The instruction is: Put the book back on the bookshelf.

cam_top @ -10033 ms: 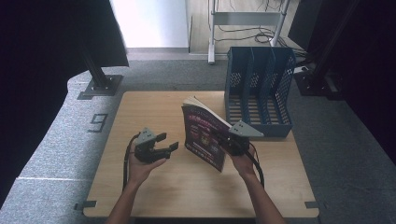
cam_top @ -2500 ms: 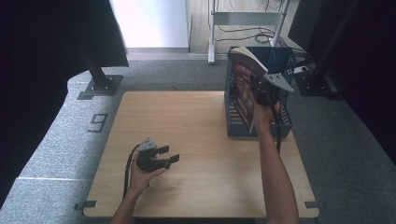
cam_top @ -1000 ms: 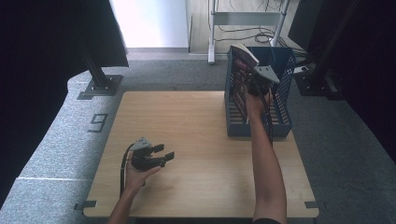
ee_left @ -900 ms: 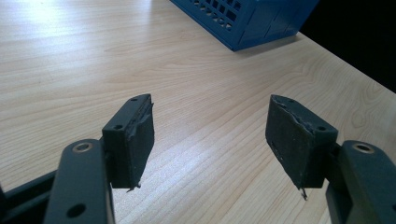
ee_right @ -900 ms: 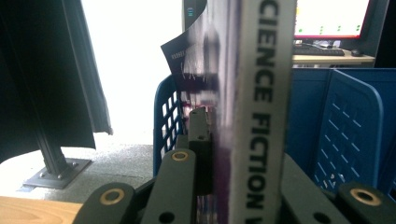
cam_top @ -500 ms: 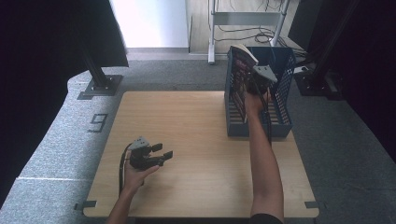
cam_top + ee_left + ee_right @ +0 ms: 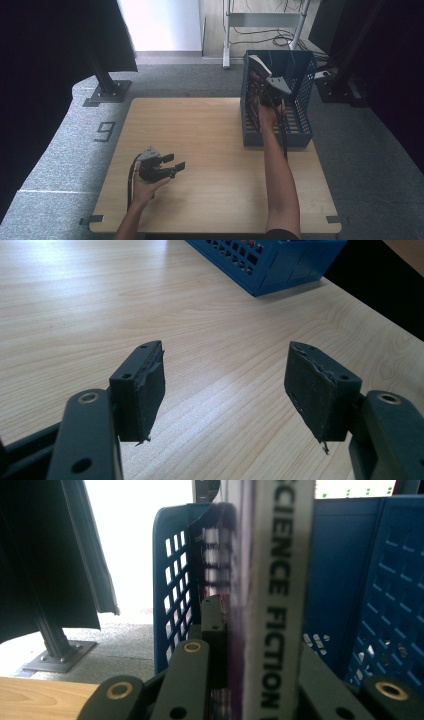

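A light wooden table (image 7: 210, 145) stands on grey carpet (image 7: 65, 150), which bears a dark figure 9 (image 7: 105, 131) just left of the table. At far left a black curtain (image 7: 55, 55) hangs beside a black stand's foot plate (image 7: 106, 93). Beyond the table, a white metal frame (image 7: 262, 20) stands among loose cables (image 7: 260, 32).

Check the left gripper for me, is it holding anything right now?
No, the left gripper is open, with bare wooden table showing between its jaws.

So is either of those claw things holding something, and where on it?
The right gripper clamps a book by its spine edge, inside the blue rack. The left gripper holds nothing.
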{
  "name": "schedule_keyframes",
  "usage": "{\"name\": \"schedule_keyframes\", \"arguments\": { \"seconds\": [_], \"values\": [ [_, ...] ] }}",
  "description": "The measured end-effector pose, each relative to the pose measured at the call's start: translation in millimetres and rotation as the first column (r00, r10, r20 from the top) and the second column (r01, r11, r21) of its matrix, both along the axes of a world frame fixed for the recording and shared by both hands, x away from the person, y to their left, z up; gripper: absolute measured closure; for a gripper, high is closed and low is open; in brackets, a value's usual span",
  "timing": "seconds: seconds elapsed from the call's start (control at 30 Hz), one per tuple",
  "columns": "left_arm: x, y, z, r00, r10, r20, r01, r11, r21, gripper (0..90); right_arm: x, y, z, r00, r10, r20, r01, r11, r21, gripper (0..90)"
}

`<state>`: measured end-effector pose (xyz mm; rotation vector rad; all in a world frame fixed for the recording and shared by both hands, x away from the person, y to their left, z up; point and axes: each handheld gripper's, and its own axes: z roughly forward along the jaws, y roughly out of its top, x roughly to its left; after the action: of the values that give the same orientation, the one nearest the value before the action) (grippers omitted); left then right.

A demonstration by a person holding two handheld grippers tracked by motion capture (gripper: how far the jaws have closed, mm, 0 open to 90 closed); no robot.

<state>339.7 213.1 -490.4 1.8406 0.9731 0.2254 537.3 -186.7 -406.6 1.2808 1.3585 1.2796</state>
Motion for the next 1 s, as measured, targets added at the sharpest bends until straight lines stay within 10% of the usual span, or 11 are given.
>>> {"name": "schedule_keyframes", "arguments": {
  "seconds": [1.0],
  "values": [
    [-4.6, -5.2, 4.3, 0.9998, -0.018, 0.011, 0.018, 0.9998, 0.004, 32.5, -28.8, -0.9, -11.2, 0.9887, 0.032, -0.146, -0.038, 0.9985, -0.04, 79.1]
  ]
}}
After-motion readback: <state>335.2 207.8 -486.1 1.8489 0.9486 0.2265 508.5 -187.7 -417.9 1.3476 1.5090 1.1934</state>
